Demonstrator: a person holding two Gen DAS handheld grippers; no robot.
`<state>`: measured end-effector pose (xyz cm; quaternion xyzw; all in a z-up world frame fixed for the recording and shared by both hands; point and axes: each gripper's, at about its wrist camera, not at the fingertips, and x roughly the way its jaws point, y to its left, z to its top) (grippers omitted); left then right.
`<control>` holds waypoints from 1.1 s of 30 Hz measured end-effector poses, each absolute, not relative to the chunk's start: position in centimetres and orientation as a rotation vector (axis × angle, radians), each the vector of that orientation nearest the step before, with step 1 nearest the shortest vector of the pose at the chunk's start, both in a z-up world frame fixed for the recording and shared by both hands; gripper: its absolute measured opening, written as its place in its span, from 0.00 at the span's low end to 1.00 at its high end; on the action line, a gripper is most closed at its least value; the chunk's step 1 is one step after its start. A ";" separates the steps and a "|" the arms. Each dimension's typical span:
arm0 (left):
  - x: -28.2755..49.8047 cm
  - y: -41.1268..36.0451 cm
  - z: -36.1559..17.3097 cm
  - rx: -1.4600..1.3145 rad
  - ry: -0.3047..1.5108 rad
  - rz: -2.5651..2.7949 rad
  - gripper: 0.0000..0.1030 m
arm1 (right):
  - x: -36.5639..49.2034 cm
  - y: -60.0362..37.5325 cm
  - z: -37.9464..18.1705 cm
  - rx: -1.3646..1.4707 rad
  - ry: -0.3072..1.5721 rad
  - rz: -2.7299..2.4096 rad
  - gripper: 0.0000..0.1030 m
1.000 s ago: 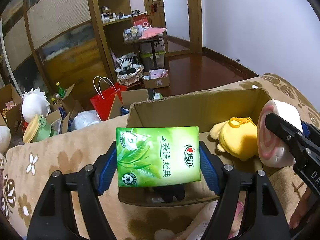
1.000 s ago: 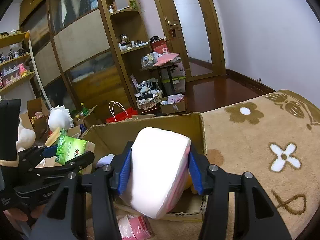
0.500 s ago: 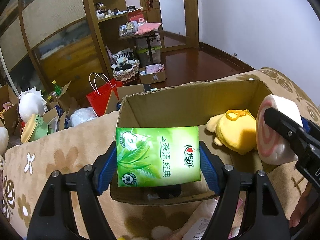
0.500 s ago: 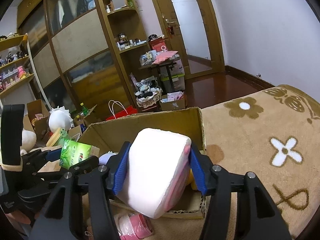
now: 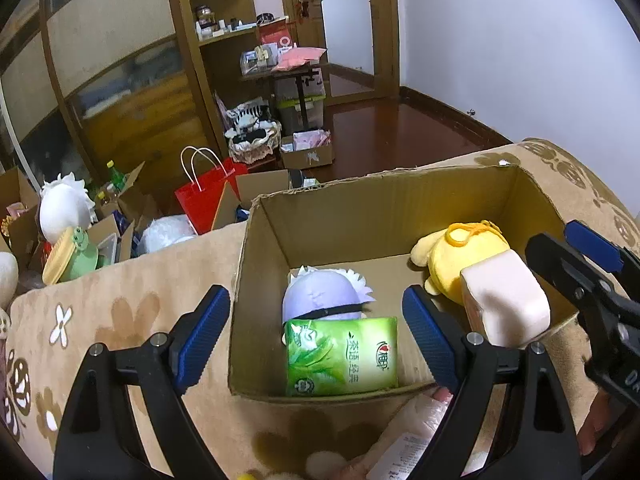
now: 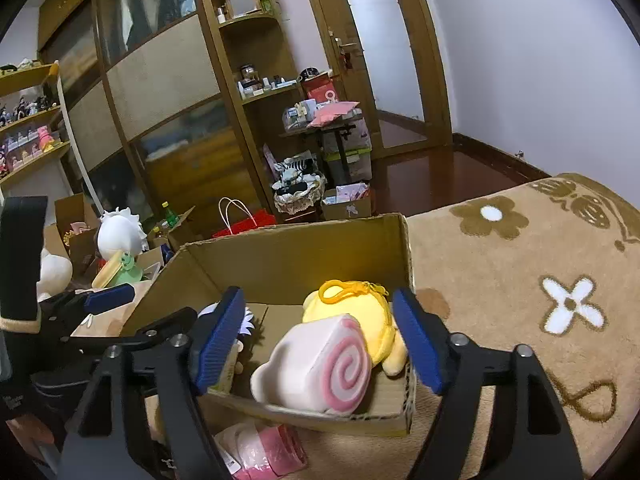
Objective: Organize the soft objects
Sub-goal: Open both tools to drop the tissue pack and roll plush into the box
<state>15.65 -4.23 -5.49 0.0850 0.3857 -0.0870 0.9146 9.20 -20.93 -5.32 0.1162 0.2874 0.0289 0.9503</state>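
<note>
Both claws, the left claw (image 5: 316,332) and the right claw (image 6: 320,340), have just opened apart, dropping the green tissue pack (image 5: 342,356) and the swirl-roll plush (image 6: 316,364) into the cardboard box (image 5: 360,204); next, fetch the pink pack (image 6: 260,448) at 6 o'clock.

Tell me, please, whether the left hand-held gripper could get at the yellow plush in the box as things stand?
Probably not directly: the yellow plush lies well to the side of the left hand-held gripper, with the swirl-roll toy against it.

green tissue pack (image 5: 342,356) reads 茶语 经典 (brand logo 心相印 alongside).

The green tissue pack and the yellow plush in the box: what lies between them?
In the left wrist view, only bare box floor separates green tissue pack and yellow plush.
</note>
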 end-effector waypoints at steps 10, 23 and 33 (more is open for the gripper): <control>13.1 -2.3 -3.2 0.153 0.807 -0.161 0.95 | 6.4 -21.4 -2.5 0.270 0.557 0.030 1.00; 9.0 -1.2 -2.7 0.168 0.883 -0.179 0.98 | 2.8 -20.6 -1.5 0.254 0.692 0.023 1.00; 7.8 0.2 -4.4 0.130 0.994 -0.167 0.98 | 0.3 -19.3 -2.6 0.251 0.784 0.022 1.00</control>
